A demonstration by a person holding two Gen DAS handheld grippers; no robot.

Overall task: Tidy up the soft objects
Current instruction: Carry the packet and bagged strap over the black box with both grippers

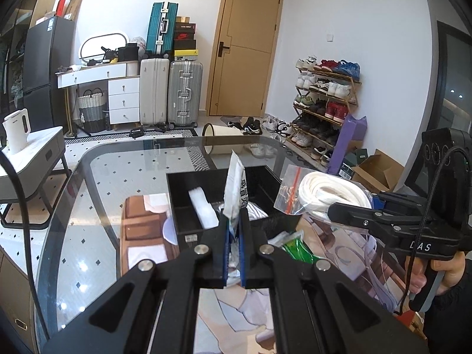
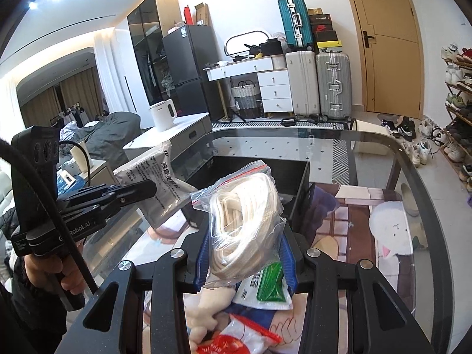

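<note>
Two grippers, two held items: left gripper [image 1: 233, 230] pinches one printed packet [image 1: 234, 183] between its fingers; right gripper [image 2: 246, 253] clamps one bag of rope [image 2: 246, 206], above one black box [image 1: 265, 183]

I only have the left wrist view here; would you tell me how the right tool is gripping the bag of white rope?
Observer: The right tool has its blue pads on either side of the zip bag of white rope, squeezing its lower half, with the red zip edge on top.
Operator: Thank you. Is anything lying on the mat beneath that tool besides the green packet I can see?
Observer: Yes. Nearer this camera than the green and white packet lies a red and white bag, which your view does not show.
</note>
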